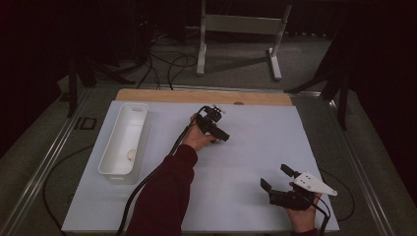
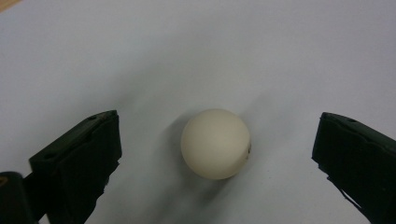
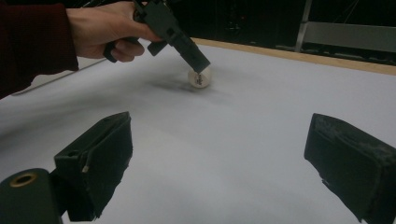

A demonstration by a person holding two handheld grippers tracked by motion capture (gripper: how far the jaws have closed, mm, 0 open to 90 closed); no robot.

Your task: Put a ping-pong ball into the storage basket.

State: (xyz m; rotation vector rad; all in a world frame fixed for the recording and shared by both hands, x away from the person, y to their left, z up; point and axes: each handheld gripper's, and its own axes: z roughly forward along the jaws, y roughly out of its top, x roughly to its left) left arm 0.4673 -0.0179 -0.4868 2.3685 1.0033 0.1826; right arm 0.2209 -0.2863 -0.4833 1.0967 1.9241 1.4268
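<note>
A cream-white ball [image 2: 215,143] lies on the white mat [image 1: 255,147] near the middle of the table. My left gripper [image 2: 217,156] points down over it with its jaws wide apart, one on each side of the ball and neither pad touching it. In the right gripper view the same ball [image 3: 200,78] sits under the left gripper's [image 3: 194,56] black tip, which a hand in a dark red sleeve holds. My right gripper [image 1: 275,177] rests low at the near right of the mat, open, with only bare mat between its jaws [image 3: 224,158].
A long white bin [image 1: 118,177] stands on the mat's left side with a small pale ball [image 1: 131,154] inside it. A wooden strip [image 1: 196,96] borders the far edge of the mat. Beyond the table stand a metal frame [image 1: 236,24] and floor cables.
</note>
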